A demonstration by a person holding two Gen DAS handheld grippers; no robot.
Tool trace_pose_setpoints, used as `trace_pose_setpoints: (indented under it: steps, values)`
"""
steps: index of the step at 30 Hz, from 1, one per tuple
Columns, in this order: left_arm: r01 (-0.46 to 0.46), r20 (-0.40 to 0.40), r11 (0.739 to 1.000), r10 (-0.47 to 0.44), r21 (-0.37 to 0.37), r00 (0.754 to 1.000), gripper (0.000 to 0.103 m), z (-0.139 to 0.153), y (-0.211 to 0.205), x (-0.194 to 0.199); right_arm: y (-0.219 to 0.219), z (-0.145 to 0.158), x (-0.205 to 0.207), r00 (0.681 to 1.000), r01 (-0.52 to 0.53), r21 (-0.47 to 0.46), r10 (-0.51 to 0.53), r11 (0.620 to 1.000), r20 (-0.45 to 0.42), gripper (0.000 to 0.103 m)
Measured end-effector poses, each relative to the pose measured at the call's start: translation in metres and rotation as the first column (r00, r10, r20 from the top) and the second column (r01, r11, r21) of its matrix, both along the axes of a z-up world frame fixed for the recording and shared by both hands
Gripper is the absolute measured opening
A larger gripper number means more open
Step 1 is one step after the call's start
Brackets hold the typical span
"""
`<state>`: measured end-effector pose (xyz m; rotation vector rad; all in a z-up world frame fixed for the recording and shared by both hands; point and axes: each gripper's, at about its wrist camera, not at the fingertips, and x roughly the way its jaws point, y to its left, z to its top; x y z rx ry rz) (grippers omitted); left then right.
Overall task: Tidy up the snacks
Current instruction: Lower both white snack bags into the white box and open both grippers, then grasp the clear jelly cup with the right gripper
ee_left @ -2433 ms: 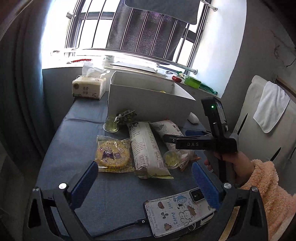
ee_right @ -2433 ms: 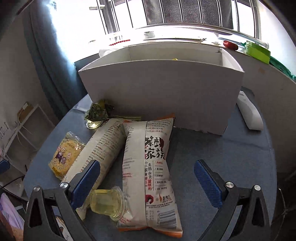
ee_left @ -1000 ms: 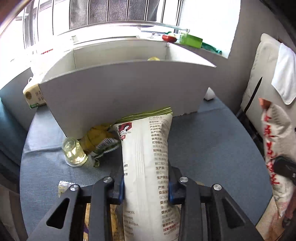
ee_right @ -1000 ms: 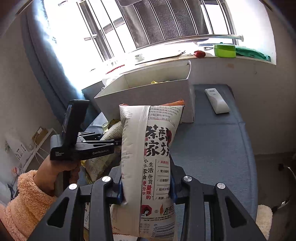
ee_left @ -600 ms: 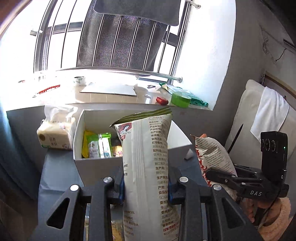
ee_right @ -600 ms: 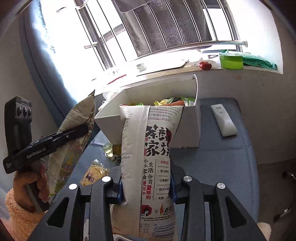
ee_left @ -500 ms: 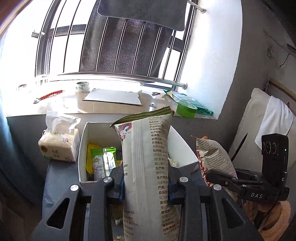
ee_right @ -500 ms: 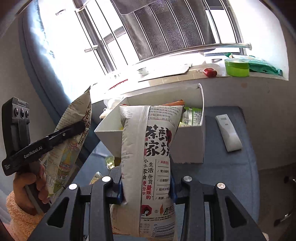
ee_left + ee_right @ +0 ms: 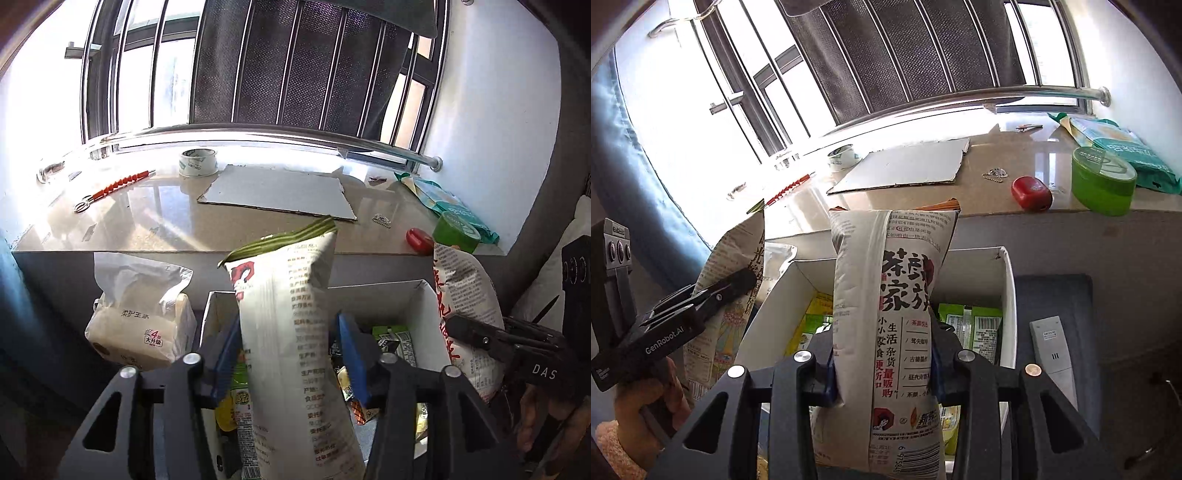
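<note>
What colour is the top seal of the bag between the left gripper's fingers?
Green with darker stripes, on the white bag; the left wrist view shows it best.

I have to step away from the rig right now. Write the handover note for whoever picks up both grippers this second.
Left gripper: jaws opening, pads standing clear of the green-topped snack bag, which is still between them above the white box.
Right gripper: jaws just starting to open, pads still against the orange-topped snack bag, also over the box.
Box: already holds several green and yellow packets.
Done: both long bags lifted and brought over the box.
Left: let both bags drop in, then check the table for remaining snacks; it is out of view here. The remote beside the box is not a snack.
</note>
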<state>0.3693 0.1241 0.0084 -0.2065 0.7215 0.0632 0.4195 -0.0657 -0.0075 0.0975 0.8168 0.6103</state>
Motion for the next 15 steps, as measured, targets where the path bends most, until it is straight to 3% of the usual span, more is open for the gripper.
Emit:
trace_pose_setpoints:
  steps: [1, 2, 3, 5, 11, 15]
  values:
    - [-0.007, -0.029, 1.0, 0.007, -0.004, 1.0, 0.103, -0.004, 0.003, 0.002, -0.001, -0.001, 0.004, 1.0, 0.004, 0.0, -0.004, 1.0, -0.004, 0.058]
    - [-0.007, -0.047, 1.0, 0.006, -0.006, 0.999, 0.103, -0.007, 0.003, 0.002, -0.002, -0.002, 0.008, 1.0, 0.019, 0.0, -0.019, 1.0, -0.009, 0.074]
    - [-0.009, -0.046, 1.0, 0.009, 0.002, 0.999, 0.103, -0.009, 0.004, -0.001, -0.006, -0.001, 0.009, 0.999, 0.043, 0.015, -0.043, 0.999, -0.003, 0.103]
    - [-0.015, -0.031, 1.0, 0.016, 0.025, 0.999, 0.103, -0.007, 0.003, -0.009, -0.014, 0.002, 0.005, 0.999, 0.051, 0.063, -0.052, 0.997, 0.012, 0.103]
    - [0.012, 0.039, 1.0, -0.011, -0.021, 0.999, 0.103, 0.013, -0.001, -0.053, -0.019, 0.014, -0.021, 0.998, 0.028, 0.08, -0.032, 0.996, 0.051, 0.103]
    - [0.05, 0.103, 0.999, -0.049, -0.009, 0.993, 0.103, 0.033, -0.012, -0.099, -0.023, 0.024, -0.056, 0.998, -0.043, 0.102, 0.037, 0.994, 0.055, 0.103]
